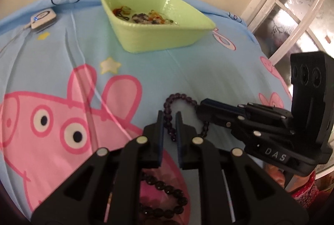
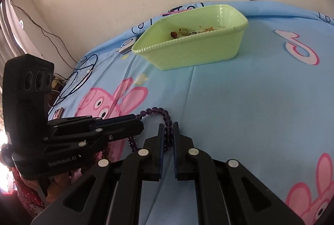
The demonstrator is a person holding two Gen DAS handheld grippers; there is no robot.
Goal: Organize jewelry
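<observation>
A dark purple bead necklace (image 1: 177,98) is held up between both grippers above the blue cartoon sheet. My left gripper (image 1: 169,115) is shut on one strand of it; more beads hang below (image 1: 167,189). My right gripper (image 2: 168,125) is shut on another part of the necklace (image 2: 155,110). Each gripper shows in the other's view, the right one (image 1: 203,109) just right of mine, the left one (image 2: 137,122) just left. A light green tray (image 1: 146,37) holding several small jewelry pieces (image 1: 144,16) sits farther back; it also shows in the right wrist view (image 2: 187,53).
A white device with a blue light (image 1: 42,19) and its cable lie at the far left of the sheet. A window frame (image 1: 292,5) is at the right. Dark cables (image 2: 73,79) and a small object (image 2: 58,112) lie by the sheet's left edge.
</observation>
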